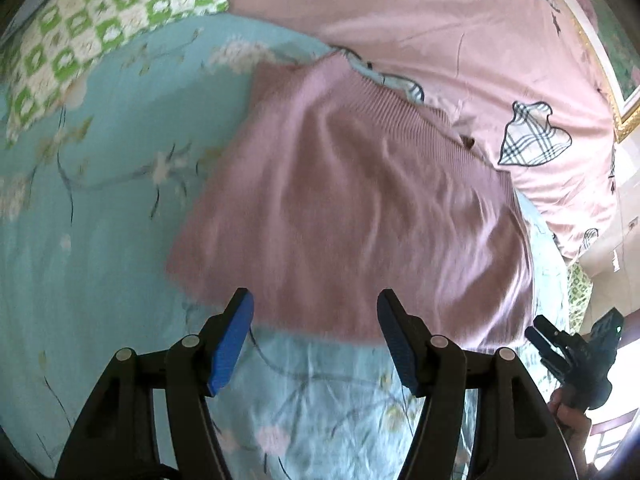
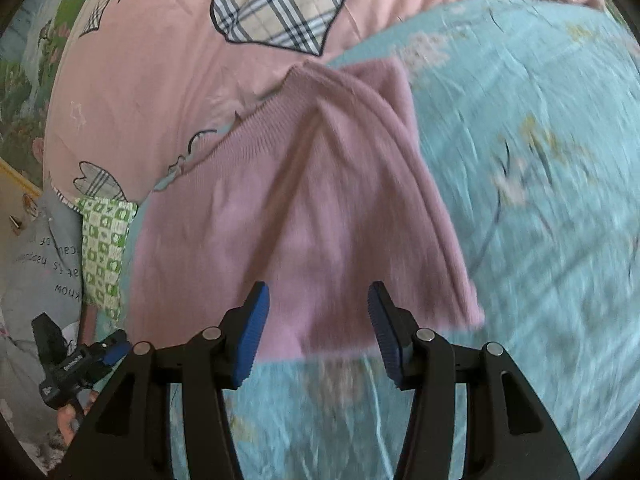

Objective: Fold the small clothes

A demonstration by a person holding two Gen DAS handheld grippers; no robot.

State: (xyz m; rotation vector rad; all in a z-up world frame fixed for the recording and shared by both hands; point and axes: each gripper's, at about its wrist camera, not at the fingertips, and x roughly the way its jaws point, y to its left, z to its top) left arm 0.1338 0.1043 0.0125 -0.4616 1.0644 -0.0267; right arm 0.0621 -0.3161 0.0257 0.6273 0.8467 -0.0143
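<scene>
Left gripper (image 1: 316, 336): blue-padded jaws are held wide apart, nothing is gripped. Right gripper (image 2: 318, 330): blue-padded jaws are likewise spread, nothing between the pads. No fabric is touched by either set of pads, as far as can be told through the motion blur.

Nearest to both grippers, a strip of the light-blue floral bedsheet (image 1: 100, 208) is seen bare. Just beyond the fingertips the near edge of the mauve ribbed-knit garment (image 1: 352, 200) is laid across the sheet; in the right wrist view the same garment (image 2: 256, 220) is seen with its near edge right between the two pads, slightly ahead of them.

Progress, as judged: the garment is already folded at least partly. In the right wrist view an upper layer is seen turned over diagonally, its creases converging near the far end; a ribbed hem runs along the far left side. The outline is roughly rectangular but not tidy: the right-hand edge is skewed and the layers are not squared. At least one more fold, plus smoothing, is probably left.

Further off, the garment's far edge is overlapped onto, or butted against, the pink quilt with plaid heart patches (image 1: 460, 32); which one cannot be told. A green-and-white checked cloth (image 1: 92, 40) is seen at the far left, well apart.
</scene>
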